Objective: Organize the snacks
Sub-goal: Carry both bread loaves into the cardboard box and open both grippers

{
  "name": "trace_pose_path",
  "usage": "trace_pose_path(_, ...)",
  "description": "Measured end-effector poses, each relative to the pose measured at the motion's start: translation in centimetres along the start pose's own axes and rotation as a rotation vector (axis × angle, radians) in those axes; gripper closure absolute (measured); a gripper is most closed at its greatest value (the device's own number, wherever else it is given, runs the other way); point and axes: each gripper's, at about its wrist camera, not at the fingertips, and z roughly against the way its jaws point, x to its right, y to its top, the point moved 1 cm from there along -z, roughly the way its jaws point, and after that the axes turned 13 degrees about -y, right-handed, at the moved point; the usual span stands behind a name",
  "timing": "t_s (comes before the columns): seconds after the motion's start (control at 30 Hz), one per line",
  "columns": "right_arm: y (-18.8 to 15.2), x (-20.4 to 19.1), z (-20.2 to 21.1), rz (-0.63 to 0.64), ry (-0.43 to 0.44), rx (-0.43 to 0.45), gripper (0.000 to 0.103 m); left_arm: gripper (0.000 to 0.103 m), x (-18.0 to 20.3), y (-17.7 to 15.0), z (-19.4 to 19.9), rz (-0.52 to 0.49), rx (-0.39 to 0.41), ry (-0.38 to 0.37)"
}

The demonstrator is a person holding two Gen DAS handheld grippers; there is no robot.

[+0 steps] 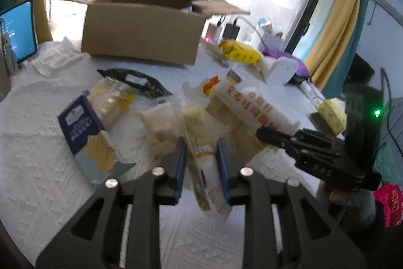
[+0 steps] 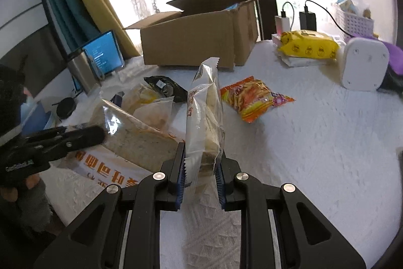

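The left tongs [image 1: 201,165] are nearly closed on a long clear-wrapped packet of bread [image 1: 199,143], the blue pads pressing its sides low down near one end. The right tongs [image 2: 200,168] are closed about as far as they go on a second, slimmer bread packet [image 2: 205,117], which stands upright out of the jaws with its crimped top seal pointing at the cardboard box [image 2: 199,42]. Both packets sit above the heap of snacks in the middle of the white-covered table [image 2: 327,143].

These packets look light and soft: thin slippery film around spongy slices, so a hard squeeze would likely crush the bread and a loose one could let the film slide. The better hold is probably across the filled body, not the empty crimped end.

In the heap, a dark blue cracker box [image 1: 83,127] looks stiffer, and the orange snack bag [image 2: 254,100] lies apart on bare cloth, easy to reach. The cardboard box stands open at the far side with its flaps splayed outward; these edges could catch a packet on the way in. A tablet [image 2: 105,52] is left of it, and a yellow pack [image 2: 307,44] and a white device [image 2: 365,64] to the right. The right half of the table is mostly free for moving
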Motion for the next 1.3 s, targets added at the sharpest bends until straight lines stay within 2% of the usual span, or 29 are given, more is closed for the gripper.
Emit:
trace_pose_path(0.03, 0.0, 0.1, -0.1, -0.004, 0.001, 0.000, 0.080, 0.072, 0.0, 0.0, -0.5, 0.006, -0.012, 0.014)
trace_pose_path(0.1, -0.1, 0.1, -0.1, -0.006, 0.005, 0.003, 0.080, 0.066, -0.1, -0.3, -1.7, 0.013, -0.042, -0.004)
trace_pose_path(0.13, -0.1, 0.1, -0.1, -0.003, 0.004, 0.006, 0.080, 0.059, -0.2, -0.4, -2.1, 0.019, -0.057, -0.007)
trace_pose_path(0.23, -0.2, -0.2, -0.5, 0.005, 0.012, 0.002, 0.080, 0.057, -0.2, -1.0, -3.8, 0.060, -0.096, -0.074)
trace_pose_path(0.3, -0.4, -0.5, -0.9, 0.006, 0.023, -0.009, 0.081, 0.058, 0.2, -1.2, -4.3, 0.059, -0.089, -0.099)
trace_pose_path(0.47, -0.2, -0.2, -1.1, -0.009, 0.037, -0.012, 0.081, 0.072, 1.1, -0.4, -3.8, 0.012, -0.072, -0.075)
trace_pose_path(0.67, 1.5, -0.4, -0.4, -0.001, 0.037, 0.025, 0.081, 0.074, 0.5, 1.3, -1.7, 0.000, -0.029, -0.067)
trace_pose_path(0.97, 6.3, -0.9, 0.0, 0.038, 0.018, 0.100, 0.081, 0.075, -1.5, 5.2, 1.3, -0.050, 0.070, -0.031)
trace_pose_path(1.23, 11.5, -1.7, -1.1, 0.071, 0.005, 0.162, 0.081, 0.076, -4.1, 10.7, 3.1, -0.127, 0.168, 0.027)
trace_pose_path(1.3, 12.8, -1.8, -1.6, 0.071, 0.009, 0.174, 0.081, 0.080, -4.9, 11.8, 3.2, -0.139, 0.184, 0.041)
